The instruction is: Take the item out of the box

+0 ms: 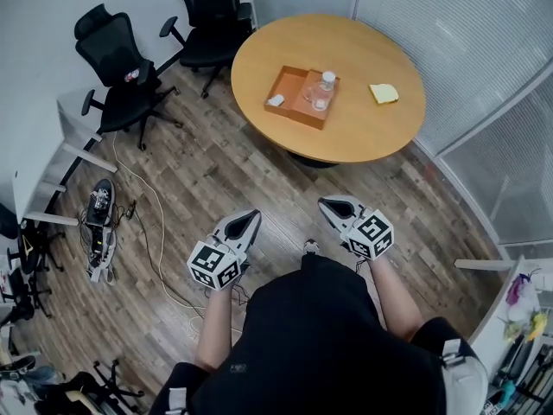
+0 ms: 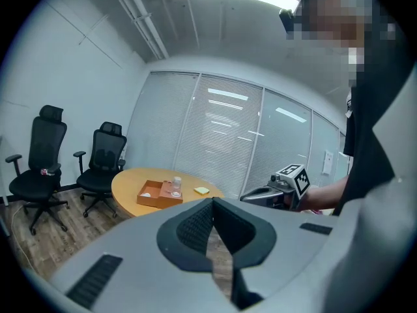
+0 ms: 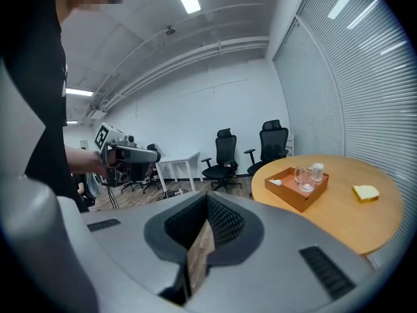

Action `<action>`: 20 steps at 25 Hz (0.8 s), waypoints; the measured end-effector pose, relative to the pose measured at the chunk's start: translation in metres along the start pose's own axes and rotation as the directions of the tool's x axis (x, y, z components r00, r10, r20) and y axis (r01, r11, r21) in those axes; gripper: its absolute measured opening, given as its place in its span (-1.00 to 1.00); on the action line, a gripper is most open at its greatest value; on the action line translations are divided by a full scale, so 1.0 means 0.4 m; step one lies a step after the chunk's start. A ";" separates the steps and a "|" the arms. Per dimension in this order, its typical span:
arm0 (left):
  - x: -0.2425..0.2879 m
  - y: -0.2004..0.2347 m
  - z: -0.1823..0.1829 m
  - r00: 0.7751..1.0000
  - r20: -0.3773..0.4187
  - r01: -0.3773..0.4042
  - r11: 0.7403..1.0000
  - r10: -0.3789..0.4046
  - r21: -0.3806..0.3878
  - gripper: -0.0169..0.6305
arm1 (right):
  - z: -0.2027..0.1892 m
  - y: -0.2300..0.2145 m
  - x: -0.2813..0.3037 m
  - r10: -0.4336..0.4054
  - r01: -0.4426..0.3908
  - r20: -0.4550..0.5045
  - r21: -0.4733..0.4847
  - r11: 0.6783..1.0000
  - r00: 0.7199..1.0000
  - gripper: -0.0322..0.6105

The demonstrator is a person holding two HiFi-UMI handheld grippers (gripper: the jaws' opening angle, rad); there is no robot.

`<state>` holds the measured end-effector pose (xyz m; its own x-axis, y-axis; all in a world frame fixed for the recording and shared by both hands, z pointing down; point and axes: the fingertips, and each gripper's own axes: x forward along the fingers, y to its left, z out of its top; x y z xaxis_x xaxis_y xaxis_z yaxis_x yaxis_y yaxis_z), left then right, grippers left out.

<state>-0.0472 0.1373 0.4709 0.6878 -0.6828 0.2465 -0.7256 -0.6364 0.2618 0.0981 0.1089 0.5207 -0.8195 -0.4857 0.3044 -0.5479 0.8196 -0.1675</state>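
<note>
Both tools are held low in front of the person over the wood floor [image 1: 259, 171], well apart from the round table [image 1: 363, 132] at 12 o'clock. On the left gripper [image 1: 251, 217] the jaws are closed tip to tip with nothing in them, only floor showing through the slit under the tips. The right gripper [image 1: 327, 203] is the same, jaws fully together and empty. The orange box [image 1: 292, 115] sits on the table, toward its 9 o'clock side. Inside it, a small white item [image 1: 276, 100] lies at the box's 9 o'clock end, too small to identify, maybe a cloth. A glass mug [image 1: 318, 100] and a capped bottle [image 1: 327, 79] stand at its 3 o'clock end, just beside each other. A yellow piece [image 1: 384, 92] lies on the table at 3 o'clock of the box, apart from it. Two black office chairs [image 1: 117, 67] stand at 10 o'clock of the table
</note>
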 end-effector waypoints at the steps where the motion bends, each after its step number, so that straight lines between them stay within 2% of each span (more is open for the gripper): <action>1: 0.007 0.008 0.005 1.000 0.005 -0.014 1.000 0.014 -0.004 -0.93 | -0.001 -0.007 0.009 0.015 -0.015 -0.012 -0.012 1.000 1.000 -0.89; 11: 0.096 0.043 0.021 0.996 0.003 -0.091 0.995 0.091 -0.030 -0.93 | -0.007 -0.085 0.057 0.107 -0.108 -0.032 -0.012 0.994 0.994 -0.89; 20: 0.195 0.009 0.026 0.995 -0.011 -0.100 0.995 0.100 -0.031 -0.93 | -0.019 -0.189 0.044 0.128 -0.127 -0.020 0.022 0.992 0.992 -0.89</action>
<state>0.0037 0.0778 0.4814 0.6123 -0.7388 0.2816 -0.7896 -0.5538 0.2643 0.1265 0.0408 0.5460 -0.8792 -0.3706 0.2994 -0.4427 0.8679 -0.2255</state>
